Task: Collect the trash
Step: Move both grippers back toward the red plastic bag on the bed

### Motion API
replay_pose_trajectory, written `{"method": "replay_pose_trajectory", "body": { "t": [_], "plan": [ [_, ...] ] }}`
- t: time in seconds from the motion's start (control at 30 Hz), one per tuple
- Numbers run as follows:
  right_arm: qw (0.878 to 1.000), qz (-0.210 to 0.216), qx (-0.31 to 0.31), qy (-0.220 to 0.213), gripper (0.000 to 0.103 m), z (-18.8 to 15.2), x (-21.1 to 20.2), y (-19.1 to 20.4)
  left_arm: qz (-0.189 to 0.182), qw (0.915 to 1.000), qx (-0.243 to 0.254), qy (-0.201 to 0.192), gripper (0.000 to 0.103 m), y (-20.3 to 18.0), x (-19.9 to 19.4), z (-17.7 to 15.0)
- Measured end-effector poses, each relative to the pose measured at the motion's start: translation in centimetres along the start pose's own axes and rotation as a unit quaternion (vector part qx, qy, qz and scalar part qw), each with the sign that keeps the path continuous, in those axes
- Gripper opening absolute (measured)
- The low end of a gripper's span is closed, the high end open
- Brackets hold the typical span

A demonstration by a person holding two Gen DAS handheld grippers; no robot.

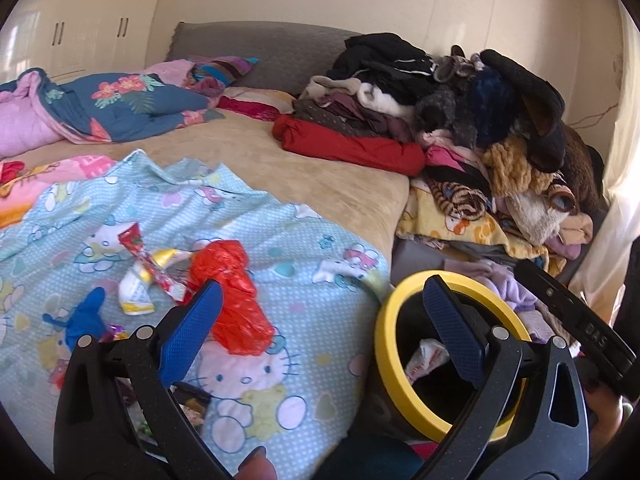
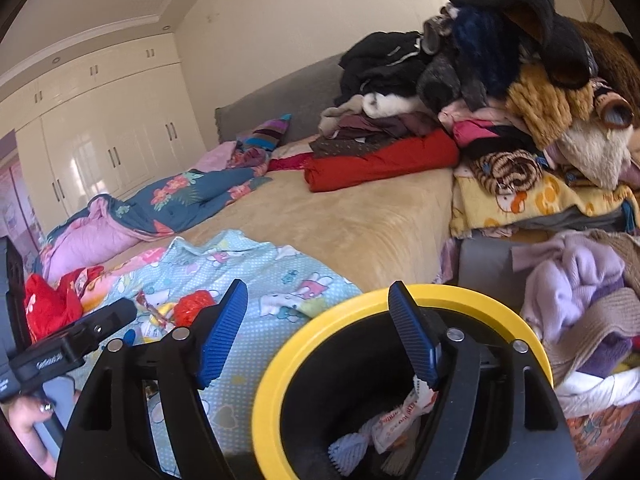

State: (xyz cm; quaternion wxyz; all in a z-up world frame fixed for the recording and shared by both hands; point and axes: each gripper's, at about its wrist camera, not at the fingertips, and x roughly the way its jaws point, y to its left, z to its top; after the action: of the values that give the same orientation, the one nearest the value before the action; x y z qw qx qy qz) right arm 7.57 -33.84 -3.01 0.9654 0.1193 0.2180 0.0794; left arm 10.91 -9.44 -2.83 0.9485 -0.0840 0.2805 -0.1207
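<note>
Red crumpled plastic bag point(image 1: 234, 294) lies on the pale-blue cartoon sheet point(image 1: 280, 240), just beyond the left gripper point(image 1: 320, 308) and touching distance from its left blue finger point(image 1: 188, 332) — long axis running near-to-far, tilted slightly right. Left of it sit a red-and-white candy wrapper point(image 1: 150, 268), a white-yellow wrapper point(image 1: 136, 294) and a blue scrap point(image 1: 86, 314), all on the sheet. Left jaws stand wide apart, nothing between them.

Right gripper point(image 2: 320, 328) also gapes, empty, hovering over the yellow-rimmed black bin point(image 2: 276, 380) at the bed's near right edge; wrappers point(image 2: 400, 412) already lie inside the bin.

Judgement: the left hand is much the nearer to the remaining litter — the bag lies ahead and a little left of its jaw centre, so a small shift leftward, then closing across the bag's narrow width, looks the likely next grab. The bin stands just right of the sheet's edge, a short carry.
</note>
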Motion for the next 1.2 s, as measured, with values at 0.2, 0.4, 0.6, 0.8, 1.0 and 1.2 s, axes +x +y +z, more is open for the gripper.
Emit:
{"method": "replay_pose_trajectory", "body": {
  "t": [0.2,0.4,0.6,0.8,1.0,1.2],
  "plan": [
    [1.000,0.017,-0.020,0.007,0.074,-0.3,0.4,2.2,0.020,0.9997,-0.010,-0.009,0.092,1.8,-0.2,0.5],
    [0.999,0.032,-0.036,0.013,0.076,-0.9,0.8,4.1,0.033,0.9990,-0.024,-0.019,0.092,3.5,-0.5,0.9],
    [0.997,0.046,-0.055,0.023,0.078,-1.4,1.4,6.2,0.045,0.9977,-0.044,-0.024,0.092,5.3,-0.6,1.1],
    [0.995,0.060,-0.073,0.033,0.081,-1.9,2.0,8.3,0.053,0.9960,-0.069,-0.021,0.092,7.4,-0.4,1.1],
    [0.992,0.074,-0.087,0.053,0.082,-2.5,3.5,10.5,0.063,0.9945,-0.083,-0.013,0.092,9.4,0.0,0.8],
    [0.988,0.088,-0.101,0.071,0.083,-3.2,5.0,12.7,0.079,0.9924,-0.093,0.016,0.092,11.8,0.9,0.6]
  ]
}}
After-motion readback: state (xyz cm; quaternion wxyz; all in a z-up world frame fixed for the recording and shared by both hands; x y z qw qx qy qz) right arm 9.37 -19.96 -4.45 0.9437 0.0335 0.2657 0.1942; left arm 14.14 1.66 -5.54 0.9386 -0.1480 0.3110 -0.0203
